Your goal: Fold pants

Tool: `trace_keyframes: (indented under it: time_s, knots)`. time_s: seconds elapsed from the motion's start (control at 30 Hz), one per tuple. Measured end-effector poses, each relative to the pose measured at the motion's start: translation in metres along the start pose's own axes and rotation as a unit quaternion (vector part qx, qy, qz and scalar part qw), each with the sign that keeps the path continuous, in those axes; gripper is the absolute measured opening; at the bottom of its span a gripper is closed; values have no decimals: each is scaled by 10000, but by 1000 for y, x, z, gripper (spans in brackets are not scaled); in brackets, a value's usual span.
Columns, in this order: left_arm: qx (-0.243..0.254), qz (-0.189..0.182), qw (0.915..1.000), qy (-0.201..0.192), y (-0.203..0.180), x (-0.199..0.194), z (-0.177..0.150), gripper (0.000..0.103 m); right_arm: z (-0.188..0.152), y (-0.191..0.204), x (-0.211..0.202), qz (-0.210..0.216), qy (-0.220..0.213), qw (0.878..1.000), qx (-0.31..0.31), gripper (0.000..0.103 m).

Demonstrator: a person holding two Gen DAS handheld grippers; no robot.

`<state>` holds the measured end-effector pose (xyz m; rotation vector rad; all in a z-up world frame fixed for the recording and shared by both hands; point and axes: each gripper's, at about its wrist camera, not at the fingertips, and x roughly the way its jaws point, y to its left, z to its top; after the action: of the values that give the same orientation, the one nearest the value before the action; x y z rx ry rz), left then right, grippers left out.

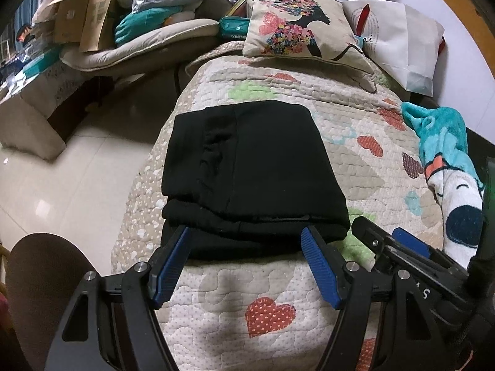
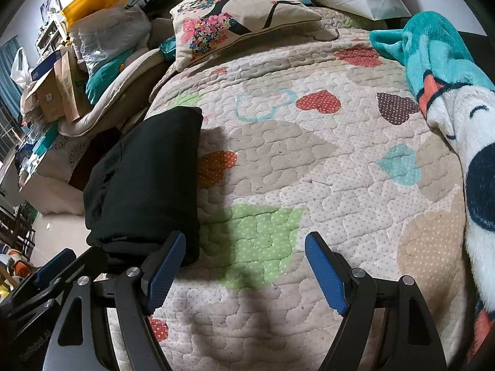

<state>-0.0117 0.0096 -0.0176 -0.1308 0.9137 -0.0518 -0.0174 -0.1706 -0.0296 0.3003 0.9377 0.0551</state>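
The black pants (image 1: 253, 173) lie folded in a compact stack on the heart-patterned quilt (image 1: 278, 278). My left gripper (image 1: 246, 232) is open, its blue fingertips at the stack's near edge, holding nothing. In the right wrist view the pants (image 2: 145, 185) lie at the left. My right gripper (image 2: 244, 238) is open and empty over the quilt (image 2: 309, 170), just right of the stack. The right gripper also shows at the right of the left wrist view (image 1: 402, 247).
A floral cushion (image 1: 303, 27) and a white paper bag (image 1: 405, 40) lie at the bed's head. A teal and white blanket (image 2: 448, 92) runs along the right side. The bed's left edge drops to a tiled floor (image 1: 62, 170). Boxes and bags (image 1: 92, 15) pile at the left.
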Motion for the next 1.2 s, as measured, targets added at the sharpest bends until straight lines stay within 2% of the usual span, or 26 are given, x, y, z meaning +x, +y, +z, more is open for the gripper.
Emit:
trace_keyframes:
  time_s: [0.17, 0.33, 0.4, 0.53, 0.73, 0.87, 0.93, 1.07, 1.1, 1.13, 1.2]
  knots:
    - [-602, -216, 9979, -34, 34, 1, 34, 73, 7, -1, -5, 120, 28, 9999, 69, 84]
    - [-768, -310, 9966, -43, 57, 21, 79, 73, 49, 8, -5, 540, 198, 9983, 94, 85]
    - [-844, -432, 9954, 104, 63, 38, 86, 73, 66, 17, 4, 615, 297, 9977, -55, 86]
    - [-1401, -780, 9865, 342, 86, 66, 82, 73, 90, 31, 30, 661, 382, 9964, -375, 86]
    - [-1527, -1026, 9812, 575, 103, 95, 72, 73, 97, 33, 74, 1126, 755, 9904, -271, 86]
    - [-1804, -1539, 9673, 900, 104, 119, 67, 74, 94, 27, 96, 1527, 920, 9839, 98, 90]
    - [-1969, -1716, 9611, 903, 107, 124, 66, 80, 94, 26, 107, 1739, 1010, 9793, 243, 90]
    - [-2128, -1897, 9546, 865, 107, 128, 67, 89, 93, 28, 126, 2083, 1190, 9700, 381, 90]
    - [-2163, -1949, 9530, 838, 106, 129, 67, 94, 92, 29, 128, 2122, 1191, 9691, 413, 92]
    - [-2168, -2000, 9520, 816, 105, 129, 67, 96, 92, 30, 130, 2149, 1142, 9690, 424, 92]
    - [-2043, -1921, 9566, 789, 100, 129, 68, 96, 94, 33, 130, 2184, 1126, 9686, 381, 92]
